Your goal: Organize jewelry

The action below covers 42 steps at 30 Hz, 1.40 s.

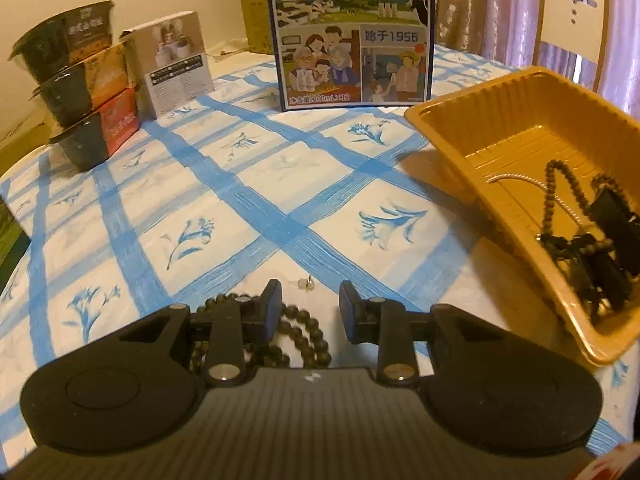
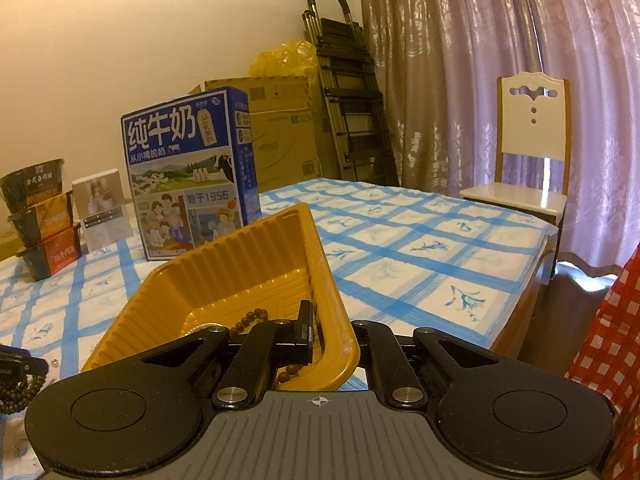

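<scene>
A yellow plastic tray (image 1: 452,128) sits tilted at the right of the table, also close in the right wrist view (image 2: 248,256). Inside it lie a brown bead necklace (image 1: 554,196) and a silver chain (image 1: 516,178). My right gripper (image 2: 332,340) is shut on the tray's near wall, one finger (image 2: 304,330) inside among the beads (image 2: 254,318). My left gripper (image 1: 310,304) is open just above a dark bead bracelet (image 1: 298,334) lying on the cloth. A small earring (image 1: 306,284) lies just ahead of it.
A blue milk carton (image 1: 352,32) stands at the back centre, with a small white box (image 1: 176,64) and stacked noodle bowls (image 1: 76,80) at back left. A white chair (image 2: 532,152), a folded ladder (image 2: 348,92) and curtains stand beyond the blue-checked table (image 1: 240,200).
</scene>
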Available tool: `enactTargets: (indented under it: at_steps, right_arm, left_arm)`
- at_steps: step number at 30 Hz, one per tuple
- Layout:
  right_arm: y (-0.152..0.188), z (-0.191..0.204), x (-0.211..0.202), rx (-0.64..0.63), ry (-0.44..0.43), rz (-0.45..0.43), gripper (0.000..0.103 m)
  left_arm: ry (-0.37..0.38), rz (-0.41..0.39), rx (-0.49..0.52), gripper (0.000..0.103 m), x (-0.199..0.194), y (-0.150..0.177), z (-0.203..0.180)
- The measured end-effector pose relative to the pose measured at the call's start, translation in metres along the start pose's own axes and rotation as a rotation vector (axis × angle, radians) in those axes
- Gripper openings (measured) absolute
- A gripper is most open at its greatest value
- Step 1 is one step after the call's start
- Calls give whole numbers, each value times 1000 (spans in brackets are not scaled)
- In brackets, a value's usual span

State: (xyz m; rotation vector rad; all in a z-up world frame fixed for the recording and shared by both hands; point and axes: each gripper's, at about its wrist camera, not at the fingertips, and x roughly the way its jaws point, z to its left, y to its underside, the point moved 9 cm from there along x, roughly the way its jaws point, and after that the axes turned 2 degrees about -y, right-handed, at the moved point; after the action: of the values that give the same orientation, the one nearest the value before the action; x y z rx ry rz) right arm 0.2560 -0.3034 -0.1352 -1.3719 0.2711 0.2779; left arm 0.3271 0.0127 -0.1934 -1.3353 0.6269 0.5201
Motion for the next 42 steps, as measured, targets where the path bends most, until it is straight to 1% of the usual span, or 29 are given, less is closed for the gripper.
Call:
enactTargets:
  at_steps: [4, 8, 12, 13, 15, 17, 19, 25, 32, 37, 42]
  right_arm:
    - [0, -1, 0, -1, 0, 0, 7]
    - [0, 0, 0, 0, 0, 0, 7]
    - [0, -1, 0, -1, 0, 1, 7]
    - [1, -1, 1, -2, 1, 0, 7]
    - [1, -1, 1, -2, 1, 0, 7]
    - [1, -1, 1, -3, 1, 0, 7]
    - [1, -1, 1, -2, 1, 1, 7]
    - [1, -3, 2, -2, 1, 2, 7]
    - [2, -3, 2, -3, 2, 2, 7]
    - [2, -4, 3, -5, 1, 0, 7]
    - [2, -3, 2, -4, 2, 0, 7]
  left_arm:
    - [-2, 8, 5, 27, 13, -3, 1]
    - [-3, 27, -11, 27, 22, -3, 3]
    - [3, 24, -17, 28, 25, -2, 5]
    - [8, 24, -19, 27, 26, -3, 5]
    - [24, 25, -25, 23, 27, -3, 5]
    - [36, 23, -19, 17, 27, -3, 3]
    - [38, 20, -8, 14, 26, -2, 1]
    - [23, 14, 13, 13, 23, -2, -2]
    - [19, -23, 42, 13, 6, -5, -9]
    - [61, -67, 39, 13, -22, -15, -24]
    - [143, -93, 20, 13, -52, -23, -51]
